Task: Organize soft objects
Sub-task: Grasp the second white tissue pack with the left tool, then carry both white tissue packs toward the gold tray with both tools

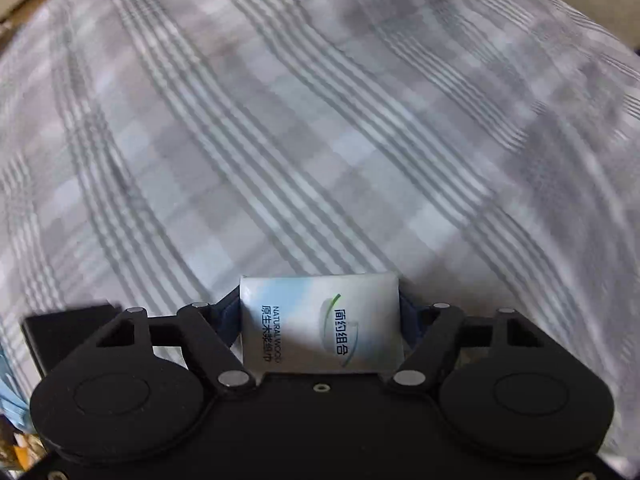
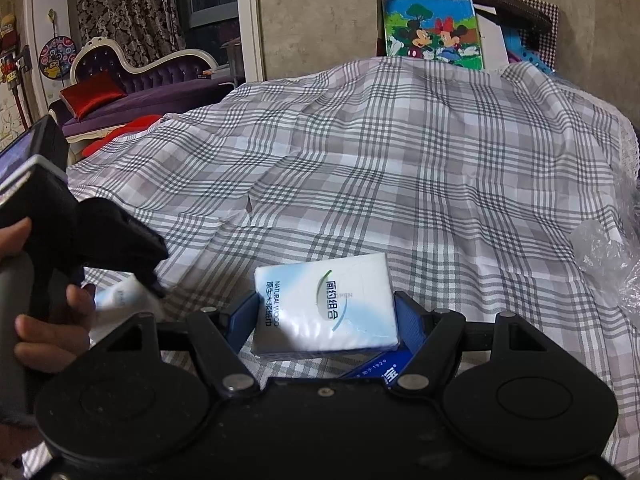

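— Tissue packs, one in each set of tongs, as far as I can see. The left tongs [image 1: 320,316] pinch a white-and-blue tissue pack [image 1: 320,322] with green and dark lettering; the blue pads press on both of its short sides, and it hangs above the checked bedspread [image 1: 304,128].

— And the other hand?

— Much the same. The right tongs [image 2: 326,320] grip a second tissue pack [image 2: 326,306] of the same print, blue fingers [image 2: 408,320] against its sides, held a little tilted over the bedspread [image 2: 380,160]. Under it, right by the tongs, a blue package [image 2: 384,372] with white characters peeks out — I can't read what it is.

— Can you see the left one from that side?

— Partly. At the left edge a hand [image 2: 52,320] wraps a grey handle, with the black body of the left gripper [image 2: 100,236] above it, and a bit of pale wrapper [image 2: 120,296] just below its tip. How the jaws stand I cannot tell from there; the left camera settles it.

— What else is about?

— Crinkled clear plastic [image 2: 600,248] on the right edge of the bed. Behind the bed a cartoon picture [image 2: 432,32] leans against the wall, and off to the left stands a purple sofa [image 2: 160,80] with a red cushion [image 2: 92,94] — patterned curtains [image 2: 128,4] behind it.
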A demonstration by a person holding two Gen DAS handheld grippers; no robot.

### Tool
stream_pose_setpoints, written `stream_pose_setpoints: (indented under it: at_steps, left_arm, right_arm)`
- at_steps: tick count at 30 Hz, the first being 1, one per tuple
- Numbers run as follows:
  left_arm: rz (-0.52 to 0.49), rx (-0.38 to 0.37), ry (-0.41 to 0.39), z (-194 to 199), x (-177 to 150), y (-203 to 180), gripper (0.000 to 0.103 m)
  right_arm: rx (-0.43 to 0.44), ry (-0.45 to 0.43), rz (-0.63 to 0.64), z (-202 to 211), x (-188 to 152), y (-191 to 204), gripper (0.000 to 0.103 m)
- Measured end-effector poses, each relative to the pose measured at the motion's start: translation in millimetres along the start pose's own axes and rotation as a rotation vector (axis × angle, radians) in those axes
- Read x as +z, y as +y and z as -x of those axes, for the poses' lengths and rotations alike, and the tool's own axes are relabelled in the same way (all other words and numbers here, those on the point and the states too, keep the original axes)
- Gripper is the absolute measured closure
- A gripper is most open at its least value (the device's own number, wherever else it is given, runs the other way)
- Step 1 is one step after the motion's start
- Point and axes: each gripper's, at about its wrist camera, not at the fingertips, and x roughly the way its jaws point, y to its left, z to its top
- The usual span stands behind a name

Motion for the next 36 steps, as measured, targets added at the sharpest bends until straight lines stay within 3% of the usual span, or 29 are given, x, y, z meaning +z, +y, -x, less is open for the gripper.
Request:
stream_pose_setpoints:
  at_steps: [9, 17, 24, 36]
  left_arm:
    - [-0.199, -0.087, 0.003, 65.6, -56.8, -25.6, 0.034]
    - [-0.342, -0.142, 0.006, 119.2, -118.1, -29.7, 0.034]
    - [-0.394, -0.143, 0.009, 151.6, -171.8, -12.9, 0.033]
    - [-0.406, -0.134, -0.011, 194.1, -248.4, 32.9, 0.033]
  right_arm:
    - [-0.032, 0.067, 0.006, 29.4, 7.6, -31.7, 0.032]
    - [-0.077, 0.144, 0.051, 71.1, -11.8, -62.5, 0.032]
    - [-0.112, 0.159, 0.068, 113.4, -36.2, -80.3, 0.032]
    - [-0.049, 0.139, 0.106, 179.0, -77.7, -79.3, 0.032]
